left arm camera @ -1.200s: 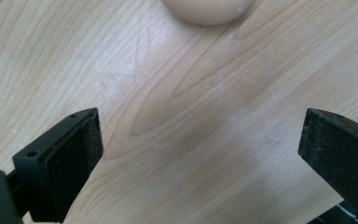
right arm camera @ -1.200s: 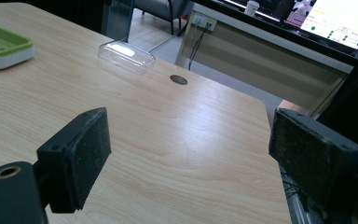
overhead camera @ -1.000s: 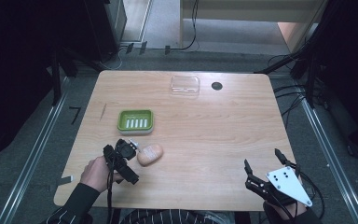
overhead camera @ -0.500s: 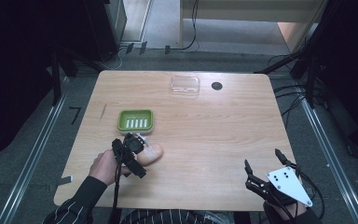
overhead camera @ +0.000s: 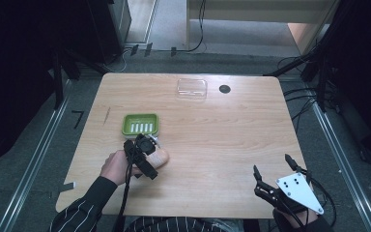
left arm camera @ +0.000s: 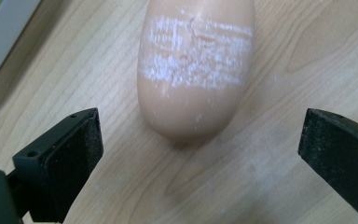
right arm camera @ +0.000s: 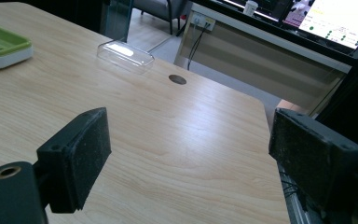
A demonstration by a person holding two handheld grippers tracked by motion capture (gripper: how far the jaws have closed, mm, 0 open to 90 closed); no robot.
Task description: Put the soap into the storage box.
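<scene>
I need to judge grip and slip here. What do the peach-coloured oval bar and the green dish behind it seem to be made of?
The bar looks like soap: smooth, waxy, with a scuffed chalky white patch. The green dish looks like glossy moulded plastic, with a slotted floor and a pale base, probably a soap dish.

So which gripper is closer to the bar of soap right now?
Left. The left gripper is right at the soap, jaws open to either side of its near end. The right gripper hovers far off at the table's near right corner.
</scene>
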